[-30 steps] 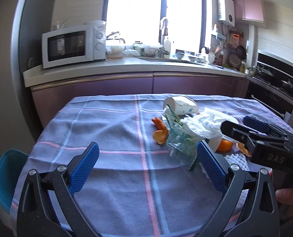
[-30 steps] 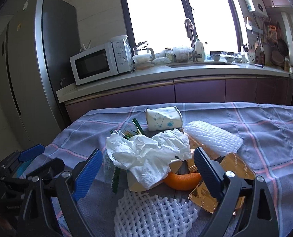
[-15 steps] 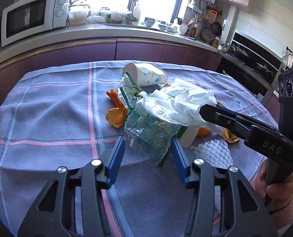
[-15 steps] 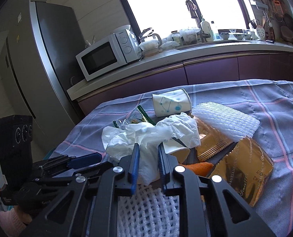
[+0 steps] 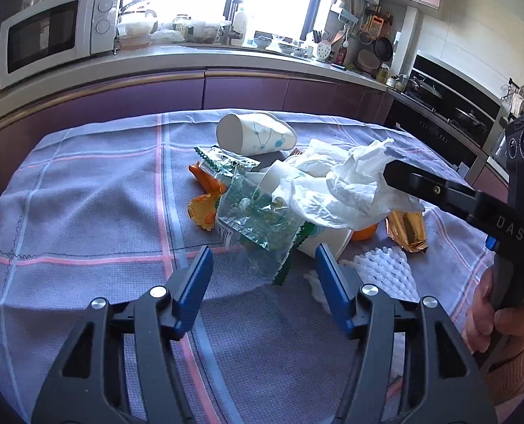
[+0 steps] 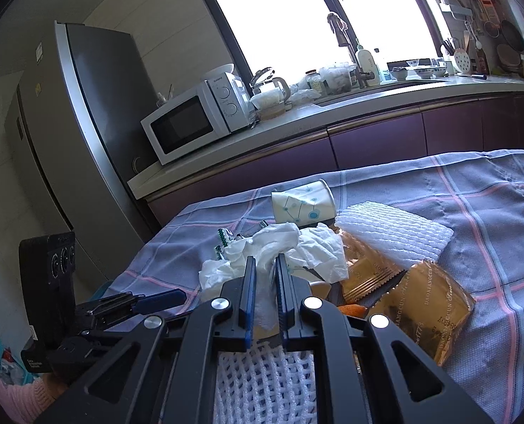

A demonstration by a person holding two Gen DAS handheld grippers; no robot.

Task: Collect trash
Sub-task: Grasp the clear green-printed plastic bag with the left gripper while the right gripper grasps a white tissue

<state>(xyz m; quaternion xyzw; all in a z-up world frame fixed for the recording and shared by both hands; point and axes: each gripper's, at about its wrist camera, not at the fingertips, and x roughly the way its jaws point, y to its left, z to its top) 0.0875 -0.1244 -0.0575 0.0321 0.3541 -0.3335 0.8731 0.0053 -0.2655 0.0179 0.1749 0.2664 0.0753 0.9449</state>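
Tissue (image 6: 279, 247) wad's clamped in the right gripper (image 6: 263, 268), atop the trash heap (cups, wrappers, peel) mid-table (image 5: 85, 212). Left gripper (image 5: 263, 265) gapes wide, empty, just short of the green wrapper (image 5: 258, 219).

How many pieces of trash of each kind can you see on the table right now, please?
Paper cups: 2 – patterned cup, plain cup
White tissue clump: 1, pinched by the right gripper
Foam nets: 2
Gold wrappers: 2
Green-printed clear wrappers: 2
Orange peel pieces: at least 3
Total: at least 12
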